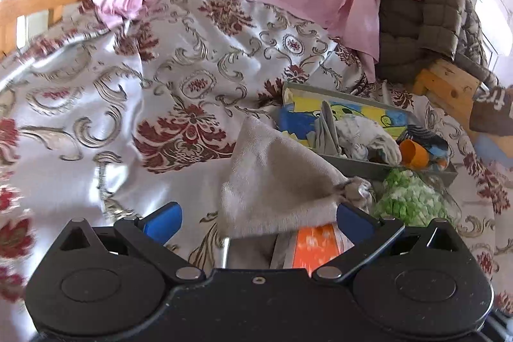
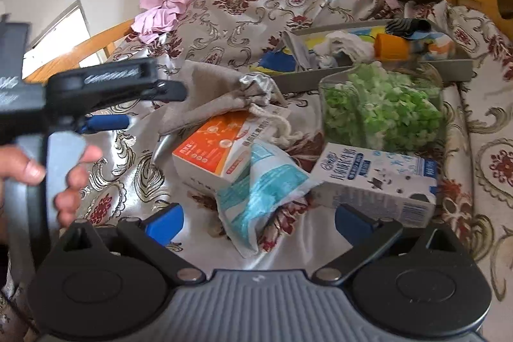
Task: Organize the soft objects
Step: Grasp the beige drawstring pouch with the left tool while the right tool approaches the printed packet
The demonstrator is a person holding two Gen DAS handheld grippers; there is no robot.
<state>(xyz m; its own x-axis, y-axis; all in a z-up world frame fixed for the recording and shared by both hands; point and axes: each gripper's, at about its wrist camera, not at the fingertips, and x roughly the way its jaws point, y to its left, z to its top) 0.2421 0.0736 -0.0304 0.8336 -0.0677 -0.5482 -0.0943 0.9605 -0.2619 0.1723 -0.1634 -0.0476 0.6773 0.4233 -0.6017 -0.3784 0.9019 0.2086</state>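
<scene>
the beige pouch (image 1: 272, 178) lies just ahead of the left gripper (image 1: 258, 218), both gripper jaws wide open, right gripper (image 2: 259, 220) farther back.

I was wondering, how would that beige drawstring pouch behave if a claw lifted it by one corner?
The beige drawstring pouch would probably flop and hang, since it lies creased and draped over the orange-and-white box. It looks flat and slack, so likely light. Its loose cord might trail and snag on the box.
</scene>
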